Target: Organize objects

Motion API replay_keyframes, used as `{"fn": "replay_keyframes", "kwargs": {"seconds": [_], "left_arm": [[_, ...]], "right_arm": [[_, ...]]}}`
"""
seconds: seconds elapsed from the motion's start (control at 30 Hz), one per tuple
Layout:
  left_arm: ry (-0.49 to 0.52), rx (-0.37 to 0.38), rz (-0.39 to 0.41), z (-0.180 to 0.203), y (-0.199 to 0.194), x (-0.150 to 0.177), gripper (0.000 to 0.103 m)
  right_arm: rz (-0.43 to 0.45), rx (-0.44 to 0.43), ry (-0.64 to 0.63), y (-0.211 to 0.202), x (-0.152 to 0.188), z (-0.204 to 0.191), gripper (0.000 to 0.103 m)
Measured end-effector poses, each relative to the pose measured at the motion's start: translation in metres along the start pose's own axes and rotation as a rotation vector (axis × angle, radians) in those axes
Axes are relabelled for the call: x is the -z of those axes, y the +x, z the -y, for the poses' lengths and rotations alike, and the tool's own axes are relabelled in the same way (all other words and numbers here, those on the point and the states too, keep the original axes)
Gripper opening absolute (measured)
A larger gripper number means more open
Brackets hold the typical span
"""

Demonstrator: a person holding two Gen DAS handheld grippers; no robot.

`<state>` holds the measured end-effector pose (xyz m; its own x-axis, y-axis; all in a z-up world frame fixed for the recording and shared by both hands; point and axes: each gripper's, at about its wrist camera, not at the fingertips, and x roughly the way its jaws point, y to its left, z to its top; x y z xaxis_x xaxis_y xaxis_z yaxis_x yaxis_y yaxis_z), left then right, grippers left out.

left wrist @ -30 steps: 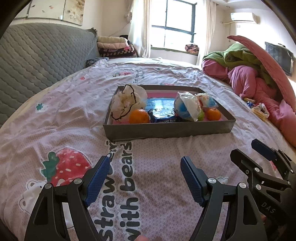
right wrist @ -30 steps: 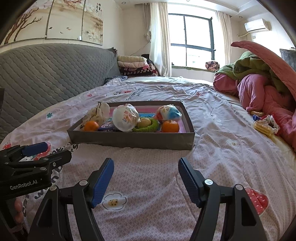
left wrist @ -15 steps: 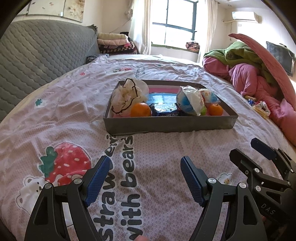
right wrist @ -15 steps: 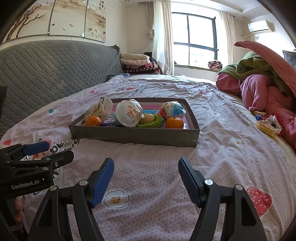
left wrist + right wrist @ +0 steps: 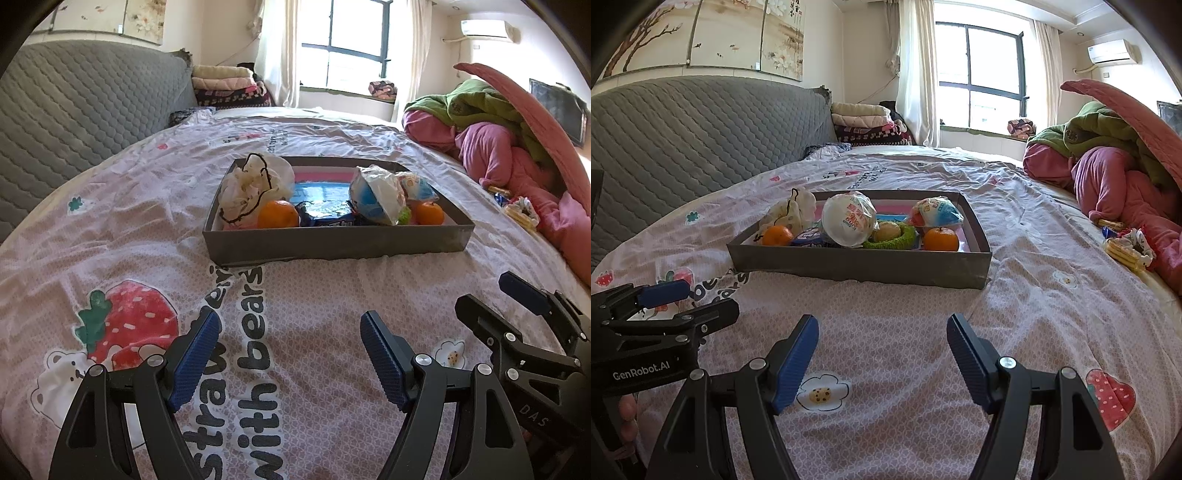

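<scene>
Tray: shallow grey box (image 5: 857, 267) on the printed bedsheet (image 5: 1015, 314), well ahead of both tools; pink and blue floor showing.
Tray, left end: crumpled white plastic bag with a black cord (image 5: 251, 184); an orange (image 5: 277, 214) touching its front.
Tray, centre: dark blue snack packet (image 5: 327, 214) lying flat; large round wrapped item (image 5: 849, 220) on top of it.
Tray, right part: green ring (image 5: 897, 240) with a yellowish fruit (image 5: 886, 230) inside; second orange (image 5: 941, 239) at the front wall; smaller wrapped round item (image 5: 936, 212) behind it.
Left gripper (image 5: 290, 354): jaws apart, nothing between the blue pads, poised over the sheet short of the tray.
Right gripper (image 5: 882, 350): jaws wide apart, empty, also short of the tray; beside the left tool.
Surroundings: heap of pink and green bedding (image 5: 1108, 166) at the right edge; biscuit packets (image 5: 1126, 251) beside it, outside the tray; grey quilted headboard (image 5: 683, 147) on the left; folded blankets (image 5: 864, 122) by the window.
Obstructions: bare sheet between tools and tray.
</scene>
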<state>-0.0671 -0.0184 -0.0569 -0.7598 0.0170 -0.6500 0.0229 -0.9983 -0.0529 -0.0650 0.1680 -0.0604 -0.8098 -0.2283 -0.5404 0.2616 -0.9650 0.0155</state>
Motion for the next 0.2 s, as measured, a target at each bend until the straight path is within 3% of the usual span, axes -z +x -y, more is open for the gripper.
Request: {"fn": "replay_keyframes", "kwargs": {"seconds": [0.2], "left_arm": [[0.004,-0.005,0.012,-0.0008,-0.0008,0.0011,0.08]], "right_arm": [[-0.005,0.0,0.0,0.0006,0.0002,0.0001,0.072]]}}
